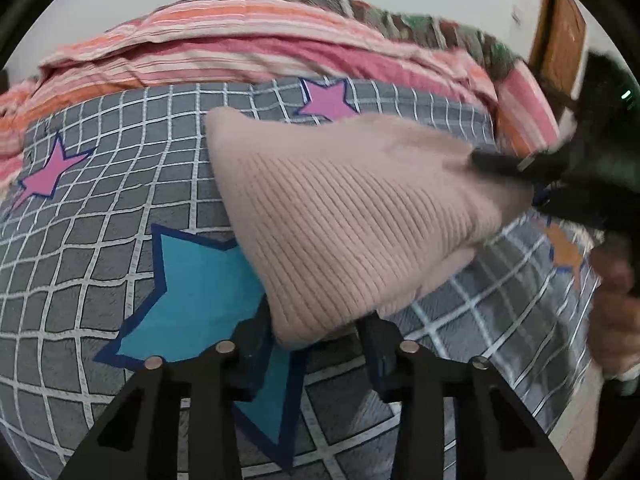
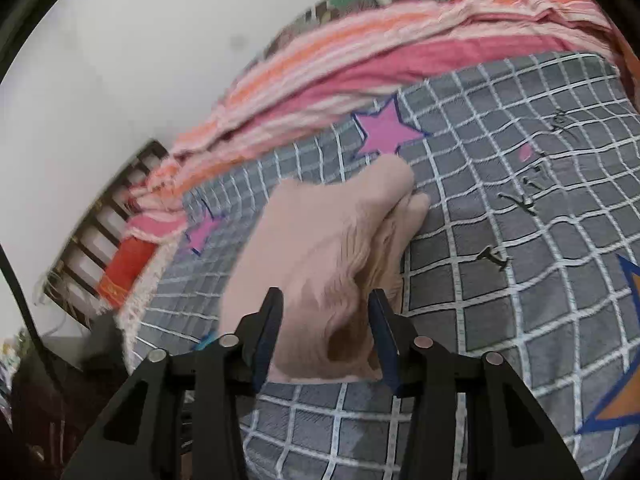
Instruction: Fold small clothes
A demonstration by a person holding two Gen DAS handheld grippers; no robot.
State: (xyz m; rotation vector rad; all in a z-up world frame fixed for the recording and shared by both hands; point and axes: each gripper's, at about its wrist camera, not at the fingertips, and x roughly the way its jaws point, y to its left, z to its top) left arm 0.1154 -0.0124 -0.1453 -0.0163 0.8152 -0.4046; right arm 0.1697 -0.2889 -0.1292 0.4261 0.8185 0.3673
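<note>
A small pale pink ribbed knit garment [image 1: 344,216] is held up over the grey checked bedsheet [image 1: 80,264]. My left gripper [image 1: 320,330] is shut on its near lower corner. My right gripper [image 1: 496,164] enters from the right in the left wrist view and pinches the garment's far right edge. In the right wrist view the right gripper [image 2: 326,320] is shut on bunched folds of the same garment [image 2: 320,240], which stretches away toward a pink star print. The garment hangs between the two grippers, partly folded on itself.
The bedsheet has star prints: blue [image 1: 192,300], pink [image 1: 48,176], orange [image 2: 624,396]. A pink-and-orange striped blanket [image 1: 240,48] is bunched along the far side by the white wall. A slatted bed frame [image 2: 100,240] shows at the left in the right wrist view.
</note>
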